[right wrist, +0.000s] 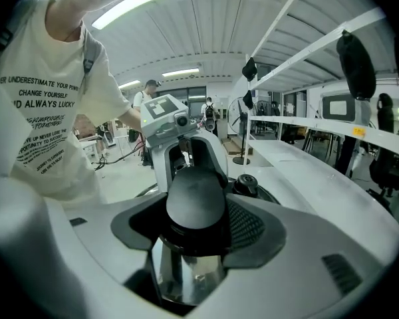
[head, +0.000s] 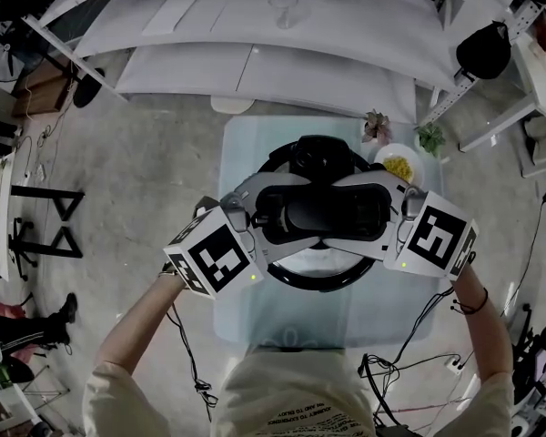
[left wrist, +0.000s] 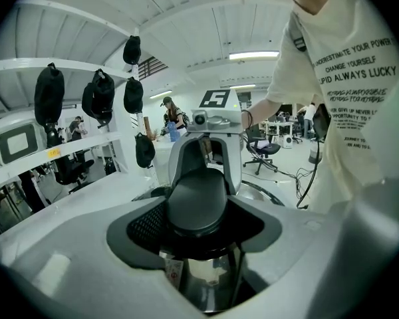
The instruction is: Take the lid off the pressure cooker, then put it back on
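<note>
The pressure cooker (head: pixel 320 279) stands on a small glass table (head: pixel 241 162). A black bar handle (head: pixel 332 212) runs across its lid. My left gripper (head: pixel 264 215) grips the handle's left end, and the right gripper (head: pixel 393 209) grips its right end. In the left gripper view my jaws (left wrist: pixel 196 208) hold the black handle end (left wrist: pixel 196 198), with shiny steel (left wrist: pixel 203 278) below and the right gripper (left wrist: pixel 209 138) opposite. The right gripper view mirrors this: handle end (right wrist: pixel 196 205) between my jaws (right wrist: pixel 196 211), lid knob (right wrist: pixel 245 185) beside. Whether the lid is lifted I cannot tell.
A bowl of yellow food (head: pixel 399 165) and two small plants (head: pixel 377 126) (head: pixel 429 137) sit at the table's far right corner. White benches (head: pixel 255 71) lie beyond the table. Cables (head: pixel 409 362) trail on the floor near my right side.
</note>
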Demonstrator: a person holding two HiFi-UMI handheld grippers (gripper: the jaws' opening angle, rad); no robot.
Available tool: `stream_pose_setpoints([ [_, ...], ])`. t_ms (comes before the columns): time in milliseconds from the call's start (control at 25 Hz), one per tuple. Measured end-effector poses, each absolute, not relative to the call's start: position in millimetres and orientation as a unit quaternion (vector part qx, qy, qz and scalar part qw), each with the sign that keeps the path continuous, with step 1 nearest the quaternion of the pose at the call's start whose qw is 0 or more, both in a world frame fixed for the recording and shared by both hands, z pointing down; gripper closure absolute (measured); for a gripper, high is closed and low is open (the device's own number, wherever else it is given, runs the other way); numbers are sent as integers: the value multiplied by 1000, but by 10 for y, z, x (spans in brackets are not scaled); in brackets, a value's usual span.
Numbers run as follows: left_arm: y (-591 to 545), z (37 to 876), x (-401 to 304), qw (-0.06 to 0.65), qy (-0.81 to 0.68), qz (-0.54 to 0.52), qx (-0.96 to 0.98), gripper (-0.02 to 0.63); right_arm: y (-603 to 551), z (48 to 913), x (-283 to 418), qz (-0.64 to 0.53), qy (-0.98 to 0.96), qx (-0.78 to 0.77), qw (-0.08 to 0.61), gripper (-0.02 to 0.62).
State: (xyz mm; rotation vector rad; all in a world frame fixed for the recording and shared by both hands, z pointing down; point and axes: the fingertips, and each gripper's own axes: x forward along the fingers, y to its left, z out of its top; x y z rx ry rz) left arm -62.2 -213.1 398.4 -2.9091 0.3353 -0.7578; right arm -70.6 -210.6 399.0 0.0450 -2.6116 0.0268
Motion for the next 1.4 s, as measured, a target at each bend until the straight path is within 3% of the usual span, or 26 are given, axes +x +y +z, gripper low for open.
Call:
stream_pose_setpoints([
  [1400, -2050, 3646, -673, 90, 83, -245, -962, 319, -2033, 3637, -754, -4, -962, 56, 267, 322],
])
